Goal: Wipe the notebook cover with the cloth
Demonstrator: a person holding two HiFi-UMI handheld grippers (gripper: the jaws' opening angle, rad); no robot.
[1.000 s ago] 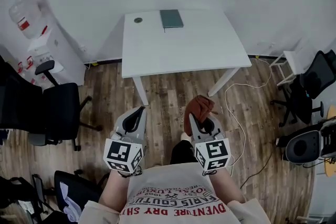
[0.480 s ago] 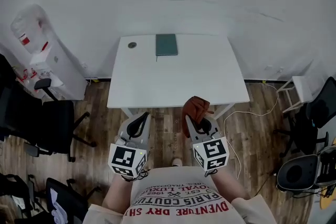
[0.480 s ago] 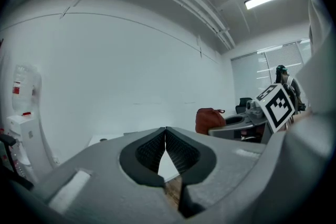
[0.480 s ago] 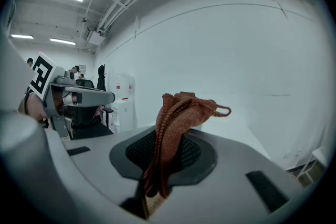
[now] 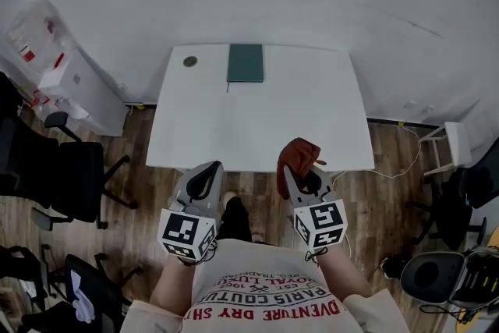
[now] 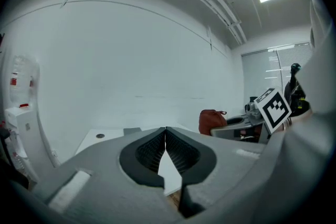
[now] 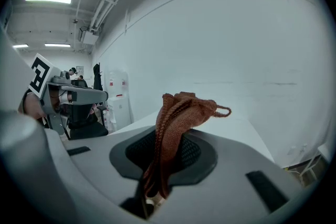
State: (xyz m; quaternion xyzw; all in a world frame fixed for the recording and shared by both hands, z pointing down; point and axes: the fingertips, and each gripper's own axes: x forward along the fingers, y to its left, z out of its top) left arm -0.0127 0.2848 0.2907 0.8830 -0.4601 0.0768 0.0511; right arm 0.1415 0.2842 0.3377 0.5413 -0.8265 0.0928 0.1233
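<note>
A dark green notebook [image 5: 245, 62] lies flat at the far edge of the white table [image 5: 257, 121], also visible small in the left gripper view as the notebook [image 6: 132, 130]. My right gripper [image 5: 294, 170] is shut on a rust-brown knitted cloth [image 5: 297, 158], held just off the table's near edge; the cloth [image 7: 176, 123] sticks up bunched between the jaws. My left gripper [image 5: 207, 174] is shut and holds nothing, hovering before the table's near edge. Both grippers are far from the notebook.
A small round dark disc [image 5: 190, 61] sits on the table left of the notebook. A water dispenser [image 5: 54, 66] stands at the left wall. Black office chairs [image 5: 54, 168] stand at left, more chairs [image 5: 460, 246] at right. The floor is wood planks.
The view has advanced toward the table; both grippers now reach its near edge. The cloth stays in the right gripper.
</note>
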